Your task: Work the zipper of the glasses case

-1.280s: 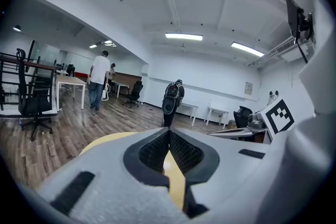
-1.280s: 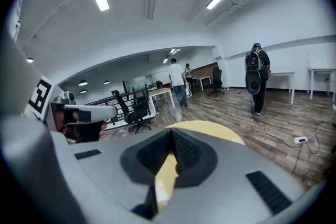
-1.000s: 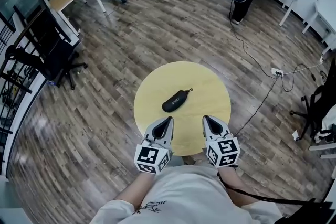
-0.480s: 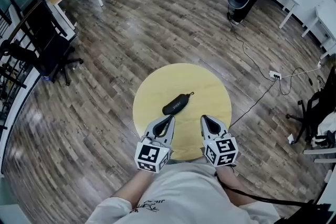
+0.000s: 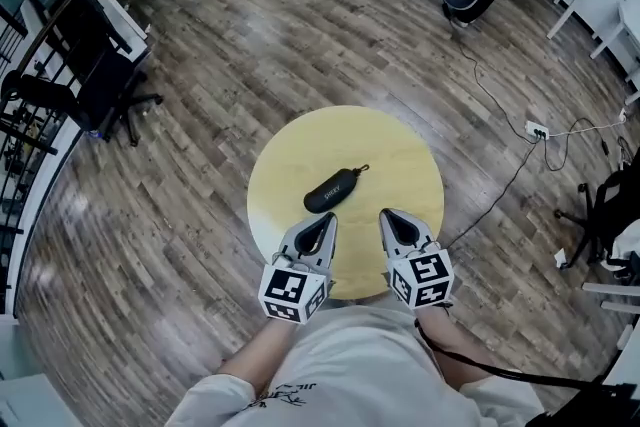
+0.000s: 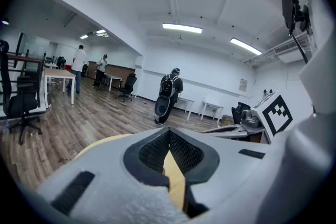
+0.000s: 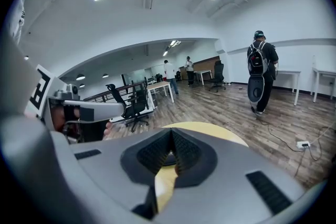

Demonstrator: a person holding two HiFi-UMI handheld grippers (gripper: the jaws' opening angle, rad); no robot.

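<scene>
Both grippers have crept forward from the near rim of the round table [image 5: 405, 150] toward its middle, where the black glasses case [image 5: 332, 190] lies slantwise with its zipper pull [image 5: 362, 170] on the end pointing to the table's far side. The left gripper [image 5: 327, 219] and right gripper [image 5: 386, 216] each have jaws clenched on nothing. This looks like the approach only: the case is untouched.
</scene>
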